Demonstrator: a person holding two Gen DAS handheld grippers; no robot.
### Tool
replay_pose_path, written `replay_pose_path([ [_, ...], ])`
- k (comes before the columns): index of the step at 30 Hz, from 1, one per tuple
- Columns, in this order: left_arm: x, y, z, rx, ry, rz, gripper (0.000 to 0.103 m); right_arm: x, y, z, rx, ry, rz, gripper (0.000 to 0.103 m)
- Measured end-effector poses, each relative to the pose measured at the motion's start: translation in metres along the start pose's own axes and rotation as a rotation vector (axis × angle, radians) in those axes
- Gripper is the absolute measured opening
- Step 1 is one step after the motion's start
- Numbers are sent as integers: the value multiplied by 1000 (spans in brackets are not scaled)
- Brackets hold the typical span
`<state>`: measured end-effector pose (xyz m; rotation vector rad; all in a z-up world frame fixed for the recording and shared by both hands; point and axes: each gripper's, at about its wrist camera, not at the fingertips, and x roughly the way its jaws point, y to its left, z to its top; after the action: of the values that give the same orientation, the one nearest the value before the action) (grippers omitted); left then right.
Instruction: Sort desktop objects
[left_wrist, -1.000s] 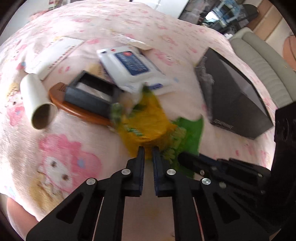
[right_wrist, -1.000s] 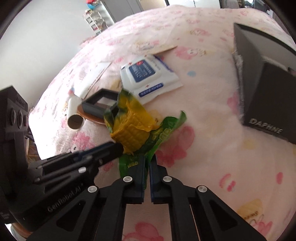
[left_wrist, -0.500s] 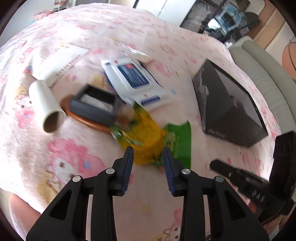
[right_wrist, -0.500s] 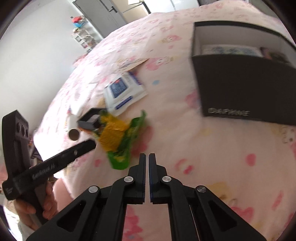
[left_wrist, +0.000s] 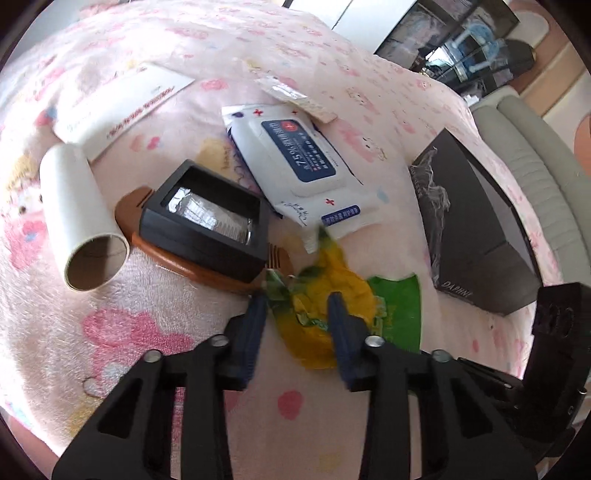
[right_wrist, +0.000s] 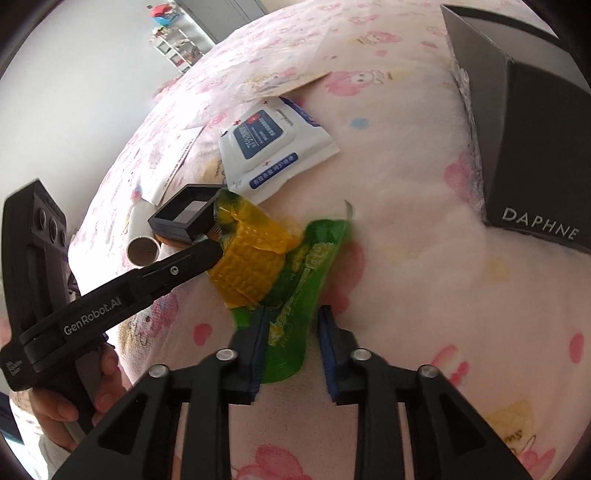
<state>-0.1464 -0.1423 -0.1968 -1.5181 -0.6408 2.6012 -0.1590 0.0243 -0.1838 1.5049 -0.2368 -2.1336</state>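
Observation:
A yellow and green corn packet (left_wrist: 332, 314) lies on the pink blanket; it also shows in the right wrist view (right_wrist: 280, 266). My left gripper (left_wrist: 297, 304) is open with its fingers on either side of the packet's yellow end. My right gripper (right_wrist: 291, 317) is open around the packet's green tail. The left gripper's finger (right_wrist: 177, 271) shows in the right wrist view touching the yellow part. A small black box (left_wrist: 205, 218) sits on a brown comb (left_wrist: 170, 258). A white wipes pack (left_wrist: 295, 166) lies behind.
A cardboard tube (left_wrist: 77, 218) lies at the left beside a white paper card (left_wrist: 122, 107). A black DAPHNE box (left_wrist: 476, 236) stands at the right, also in the right wrist view (right_wrist: 528, 147). A flat clear sachet (left_wrist: 295, 98) lies behind the wipes.
Both grippers went from shut to open. The right one drew back, then came in again over the packet's green tail. The left one closed in around the yellow end.

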Motion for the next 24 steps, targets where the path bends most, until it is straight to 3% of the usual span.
replay_pose_path([
  [8, -20, -15, -18, 15, 5, -16, 23, -35, 1, -3, -28, -96, -87, 3],
  [12, -27, -18, -18, 20, -7, -5, 22, -52, -2, -6, -19, -125, -91, 3],
  [18, -38, -22, -17, 27, -24, 12, 23, -53, -11, -13, 20, -92, -76, 3],
  [24, -35, -7, -2, -1, -43, 53, 32, -47, -13, -13, 30, -67, -74, 4],
])
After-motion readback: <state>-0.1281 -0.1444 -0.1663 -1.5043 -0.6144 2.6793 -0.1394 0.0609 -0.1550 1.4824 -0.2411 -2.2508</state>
